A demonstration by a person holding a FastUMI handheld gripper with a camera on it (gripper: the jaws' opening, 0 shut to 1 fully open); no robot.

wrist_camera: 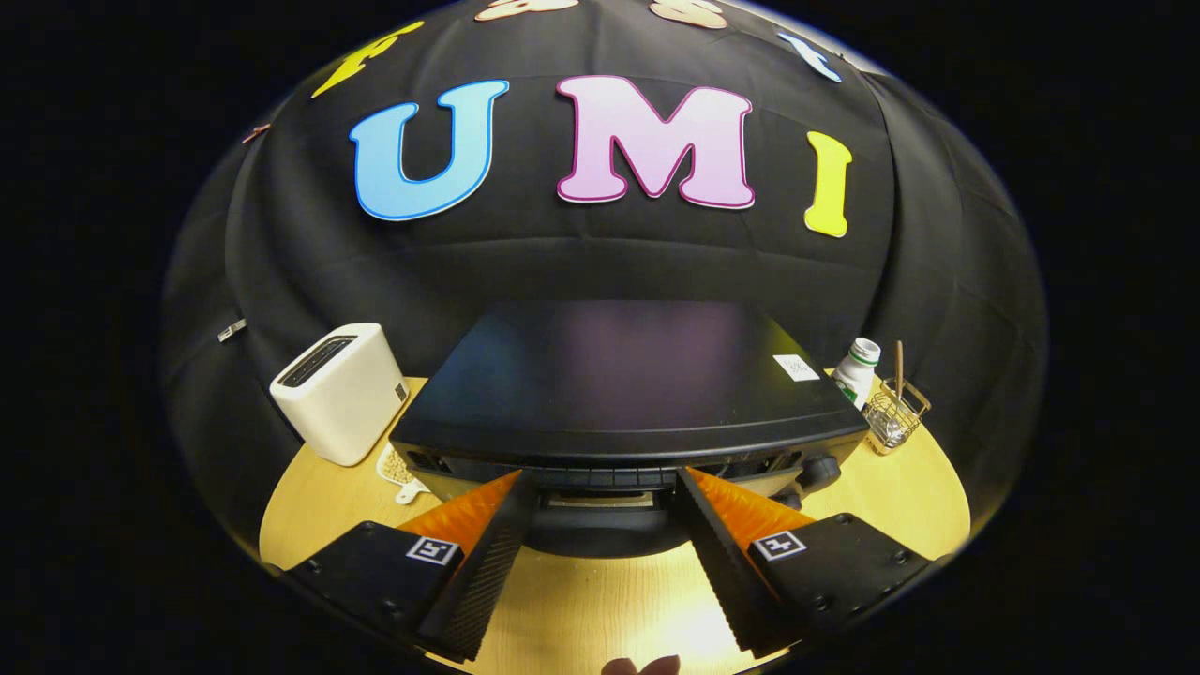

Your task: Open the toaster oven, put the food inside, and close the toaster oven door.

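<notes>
We are looking down over a black toaster oven (pixel 623 384) that sits at the middle of a round wooden desk (pixel 900 497), its flat top toward us and its front face just below. Our gripper (pixel 605 487) is spread wide, fingers holding nothing, their tips reaching the top front edge of the oven, where a dark curved bar (pixel 600 536) that we take for the door handle shows between them. We judge the oven heavy and rigid, unlikely to slide; the door should be stiff on its hinge, and the handle looks smooth, so it is best gripped at its middle. A knob (pixel 817 471) sits at the front right. Toward the desk's left edge stands a white toaster (pixel 342 392); near the right edge are a white bottle (pixel 856 368) and a small wire basket (pixel 895 412). We cannot pick out the food.
</notes>
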